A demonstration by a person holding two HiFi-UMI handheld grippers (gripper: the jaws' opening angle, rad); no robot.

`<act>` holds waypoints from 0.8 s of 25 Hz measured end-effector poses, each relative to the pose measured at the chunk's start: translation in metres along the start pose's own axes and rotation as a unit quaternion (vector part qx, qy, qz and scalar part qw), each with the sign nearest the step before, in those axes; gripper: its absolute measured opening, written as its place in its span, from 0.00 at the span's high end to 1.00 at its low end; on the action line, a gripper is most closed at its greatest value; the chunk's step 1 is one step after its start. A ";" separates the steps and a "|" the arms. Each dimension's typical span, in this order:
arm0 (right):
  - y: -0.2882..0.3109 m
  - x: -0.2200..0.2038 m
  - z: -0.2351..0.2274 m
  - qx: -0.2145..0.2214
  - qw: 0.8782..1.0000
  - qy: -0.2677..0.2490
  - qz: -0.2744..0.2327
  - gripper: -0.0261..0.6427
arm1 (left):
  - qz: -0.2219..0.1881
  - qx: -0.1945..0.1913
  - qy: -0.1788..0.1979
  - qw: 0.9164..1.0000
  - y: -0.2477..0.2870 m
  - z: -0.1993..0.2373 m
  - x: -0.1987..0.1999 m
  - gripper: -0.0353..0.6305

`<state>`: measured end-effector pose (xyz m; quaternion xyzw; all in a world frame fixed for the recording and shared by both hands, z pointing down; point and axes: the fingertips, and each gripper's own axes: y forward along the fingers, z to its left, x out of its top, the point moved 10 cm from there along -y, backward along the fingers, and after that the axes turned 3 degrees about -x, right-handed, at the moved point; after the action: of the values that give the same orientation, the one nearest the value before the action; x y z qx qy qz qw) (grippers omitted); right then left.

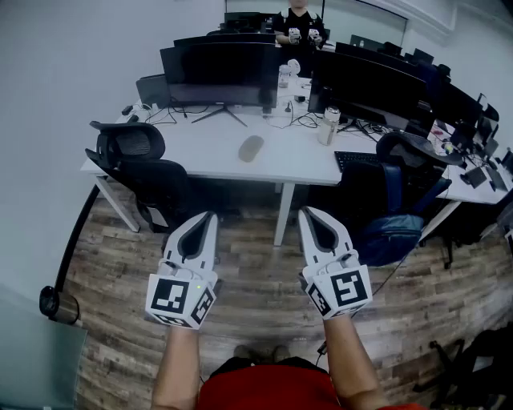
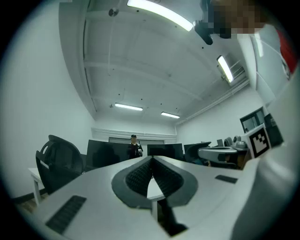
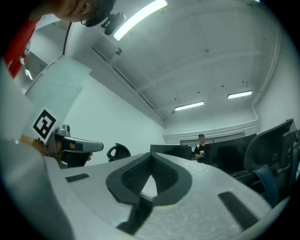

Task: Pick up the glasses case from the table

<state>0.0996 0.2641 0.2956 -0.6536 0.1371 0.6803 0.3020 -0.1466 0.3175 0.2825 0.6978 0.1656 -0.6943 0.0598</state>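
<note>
A grey oval glasses case [image 1: 251, 147] lies on the white table [image 1: 200, 160], in front of the monitors. Both grippers hover over the wooden floor, well short of the table. My left gripper [image 1: 208, 215] is shut with nothing in it, its tips meeting in the left gripper view [image 2: 151, 159]. My right gripper [image 1: 308, 212] is also shut and empty, as the right gripper view shows [image 3: 151, 155]. Both point slightly upward toward the desk row. The case is hidden in both gripper views.
Black office chairs [image 1: 140, 164] [image 1: 401, 172] stand at the table's front left and right. Monitors [image 1: 220, 72], a bottle [image 1: 328, 126], a keyboard [image 1: 357, 158] and cables sit on the table. A person [image 1: 298, 24] stands behind the desks. A blue backpack [image 1: 390, 235] lies on the floor.
</note>
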 end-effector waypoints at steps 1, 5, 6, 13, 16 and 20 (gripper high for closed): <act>0.002 0.000 0.001 -0.001 1.000 -0.001 0.000 0.96 | 0.000 0.000 0.001 1.000 0.001 0.002 0.000 0.93; 0.007 -0.003 0.005 -0.001 1.000 0.014 -0.005 0.96 | -0.003 -0.003 0.000 1.000 0.001 0.013 -0.003 0.93; 0.008 -0.004 0.006 -0.002 1.000 0.021 -0.006 0.96 | -0.005 -0.005 -0.001 1.000 0.000 0.016 -0.004 0.93; 0.020 -0.005 0.021 -0.021 1.000 0.015 -0.003 0.96 | -0.016 -0.021 -0.002 1.000 -0.005 0.044 -0.007 0.93; 0.027 -0.005 0.030 -0.027 1.000 0.003 0.001 0.96 | -0.029 -0.032 -0.006 0.999 -0.003 0.059 -0.016 0.93; 0.037 -0.010 0.033 -0.032 0.999 -0.005 0.013 0.96 | -0.016 -0.033 -0.021 0.999 0.005 0.067 -0.014 0.93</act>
<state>0.0507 0.2525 0.3011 -0.6577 0.1222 0.6915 0.2725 -0.2088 0.2901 0.2936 0.6782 0.1985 -0.7036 0.0747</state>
